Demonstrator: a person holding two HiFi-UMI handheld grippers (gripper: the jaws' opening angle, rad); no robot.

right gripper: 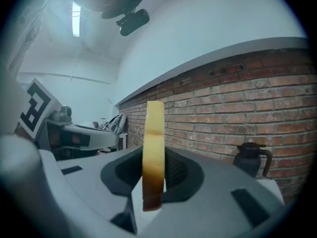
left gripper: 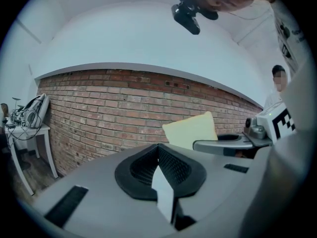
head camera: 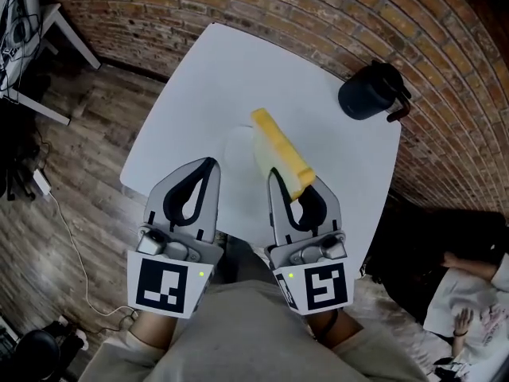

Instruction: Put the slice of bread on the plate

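Head view: yellow, brown-crusted bread slice (head camera: 281, 151)

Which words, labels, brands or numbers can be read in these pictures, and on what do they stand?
No words, brands or numbers are readable.
Left marker cube: black-and-white square pattern, no letters.
Right marker cube: same kind of pattern.
White printed fabric, head view's lower right: too blurred to read.

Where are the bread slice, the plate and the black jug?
bread slice (head camera: 280, 151), head view, middle of its upturned edge.
plate (head camera: 238, 153), head view, bare part left of the bread slice.
black jug (head camera: 366, 94), head view, middle of its body.
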